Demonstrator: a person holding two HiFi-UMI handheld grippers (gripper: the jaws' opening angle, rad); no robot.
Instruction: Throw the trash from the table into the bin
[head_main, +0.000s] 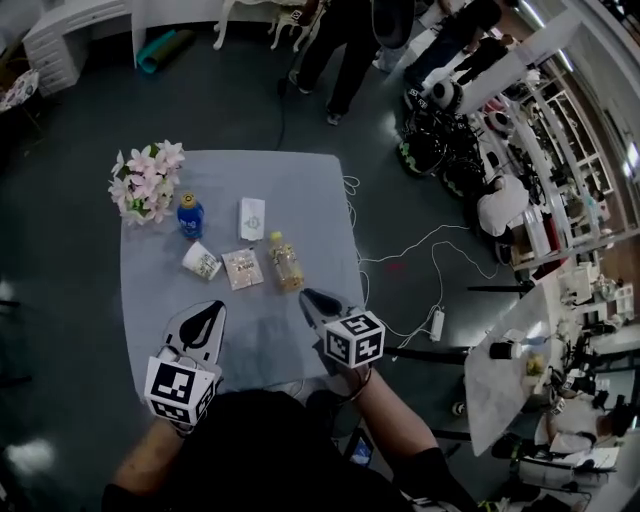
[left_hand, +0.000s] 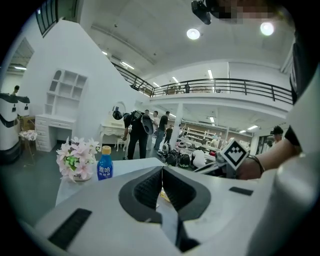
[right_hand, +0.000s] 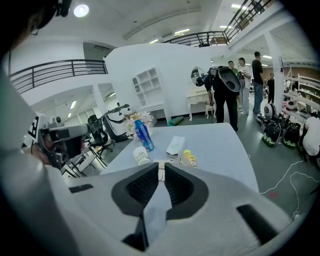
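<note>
Past right jaws (not left): cup

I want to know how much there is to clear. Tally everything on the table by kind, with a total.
Bottles: 2, blue bottle and yellow bottle
Cups: 1, paper cup
Packets: 2, white packet and brown packet
Flower bunches: 1, pink flowers
Total: 6
</note>
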